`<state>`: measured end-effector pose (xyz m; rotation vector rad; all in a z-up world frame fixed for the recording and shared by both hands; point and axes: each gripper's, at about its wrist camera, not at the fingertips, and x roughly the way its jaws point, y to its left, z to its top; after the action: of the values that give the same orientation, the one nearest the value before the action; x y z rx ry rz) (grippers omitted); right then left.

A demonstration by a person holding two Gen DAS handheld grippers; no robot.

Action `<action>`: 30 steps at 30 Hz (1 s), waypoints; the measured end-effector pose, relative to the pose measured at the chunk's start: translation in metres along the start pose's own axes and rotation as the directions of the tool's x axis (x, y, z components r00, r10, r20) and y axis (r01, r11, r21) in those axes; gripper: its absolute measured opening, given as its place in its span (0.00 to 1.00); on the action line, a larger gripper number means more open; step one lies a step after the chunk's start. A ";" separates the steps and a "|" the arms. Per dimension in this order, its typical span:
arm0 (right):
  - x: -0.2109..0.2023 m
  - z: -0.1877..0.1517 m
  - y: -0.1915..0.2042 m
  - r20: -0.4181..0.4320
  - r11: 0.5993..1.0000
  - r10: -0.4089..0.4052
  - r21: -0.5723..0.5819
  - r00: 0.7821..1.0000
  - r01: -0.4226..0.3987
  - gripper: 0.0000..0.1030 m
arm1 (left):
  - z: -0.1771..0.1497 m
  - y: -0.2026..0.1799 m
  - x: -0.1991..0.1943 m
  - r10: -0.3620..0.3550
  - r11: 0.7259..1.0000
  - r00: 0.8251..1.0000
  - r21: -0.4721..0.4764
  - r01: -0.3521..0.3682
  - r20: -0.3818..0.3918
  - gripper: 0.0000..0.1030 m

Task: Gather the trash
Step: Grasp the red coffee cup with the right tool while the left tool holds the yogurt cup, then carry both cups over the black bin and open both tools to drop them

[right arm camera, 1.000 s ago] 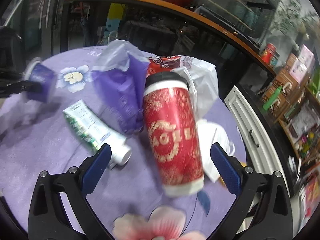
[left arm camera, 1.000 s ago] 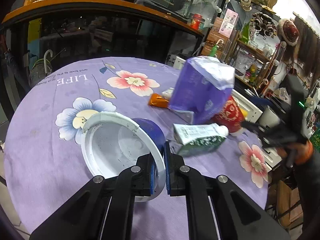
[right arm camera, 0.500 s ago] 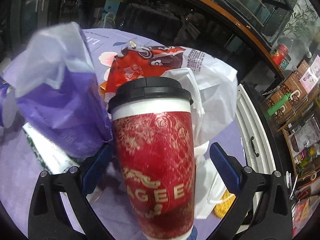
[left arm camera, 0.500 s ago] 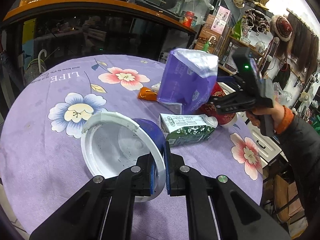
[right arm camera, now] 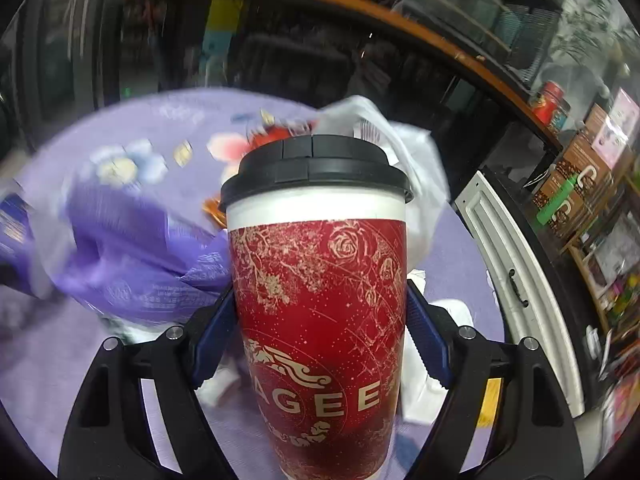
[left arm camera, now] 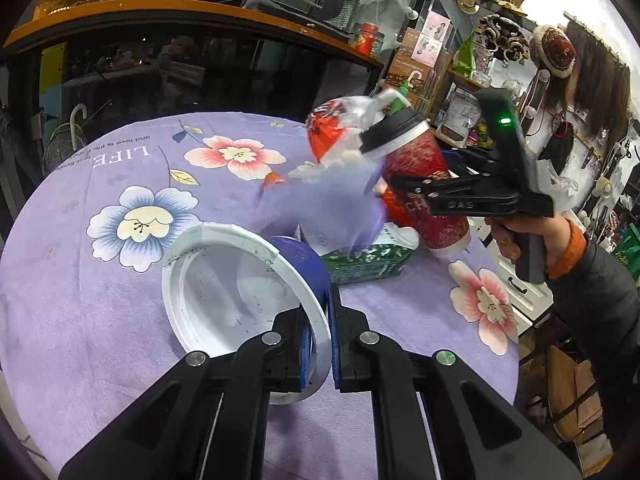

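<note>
While right hand-held gripper (right arm camera: 320, 332) clamps red cup (right arm camera: 320, 320), purple bag (right arm camera: 140, 256) crowds beside; left hand-held gripper (left arm camera: 318, 344) pinches bowl (left arm camera: 240, 280) rim.

Purple bag (left arm camera: 332, 208), carton (left arm camera: 368, 264) crowd red cup (right arm camera: 320, 300); tablecloth (left arm camera: 100, 312) left open.

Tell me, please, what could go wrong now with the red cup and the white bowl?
The right gripper has the red cup tilted; if liquid remains, it may leak at the black lid.
The left gripper pinches only the white bowl rim, so it could slip.
</note>
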<state>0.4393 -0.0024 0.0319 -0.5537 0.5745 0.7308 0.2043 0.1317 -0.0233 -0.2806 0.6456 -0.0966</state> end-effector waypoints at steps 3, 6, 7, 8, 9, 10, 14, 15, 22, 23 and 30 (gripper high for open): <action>-0.029 -0.011 0.002 0.055 0.999 0.018 0.048 0.998 -0.020 0.76 | -0.002 -0.006 -0.003 -0.007 1.000 1.000 0.010 0.007 0.002 0.08; -0.055 -0.023 0.006 0.094 0.995 0.039 0.084 0.995 -0.047 0.76 | -0.005 -0.017 -0.007 -0.021 1.000 1.000 0.021 0.021 0.002 0.08; -0.064 -0.028 0.009 0.104 0.994 0.045 0.097 0.994 -0.056 0.76 | -0.007 -0.022 -0.010 -0.028 0.999 1.000 0.029 0.028 0.004 0.08; -0.074 -0.034 0.010 0.116 0.992 0.047 0.107 0.992 -0.060 0.76 | -0.008 -0.026 -0.011 -0.033 0.999 0.999 0.035 0.033 0.004 0.08; -0.083 -0.040 0.012 0.130 0.992 0.045 0.114 0.990 -0.060 0.76 | -0.009 -0.031 -0.013 -0.042 0.998 0.999 0.044 0.042 0.005 0.08; -0.091 -0.044 0.013 0.141 0.991 0.042 0.121 0.989 -0.060 0.76 | -0.010 -0.037 -0.015 -0.051 0.997 0.999 0.054 0.051 0.004 0.08; -0.126 -0.072 0.009 0.187 0.977 0.025 0.204 0.982 -0.064 0.76 | -0.014 -0.064 -0.017 -0.087 0.992 0.996 0.095 0.087 -0.003 0.08; -0.131 -0.077 0.008 0.194 0.974 0.018 0.218 0.981 -0.061 0.76 | -0.015 -0.070 -0.016 -0.095 0.990 0.995 0.106 0.095 -0.005 0.08; -0.190 -0.137 -0.015 0.230 0.940 -0.070 0.341 0.971 -0.013 0.76 | -0.019 -0.117 -0.003 -0.166 0.971 0.985 0.167 0.171 -0.047 0.08; -0.196 -0.144 -0.019 0.230 0.936 -0.084 0.351 0.970 -0.002 0.76 | -0.018 -0.127 -0.001 -0.181 0.966 0.982 0.179 0.187 -0.053 0.08; -0.232 -0.214 -0.058 0.150 0.881 -0.202 0.459 0.968 0.113 0.76 | -0.019 -0.192 0.013 -0.265 0.922 0.960 0.270 0.279 -0.087 0.08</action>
<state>0.2801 -0.2802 0.0457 -0.0934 0.4871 0.4658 0.2027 -0.0588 0.0094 -0.0922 0.6297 -0.4607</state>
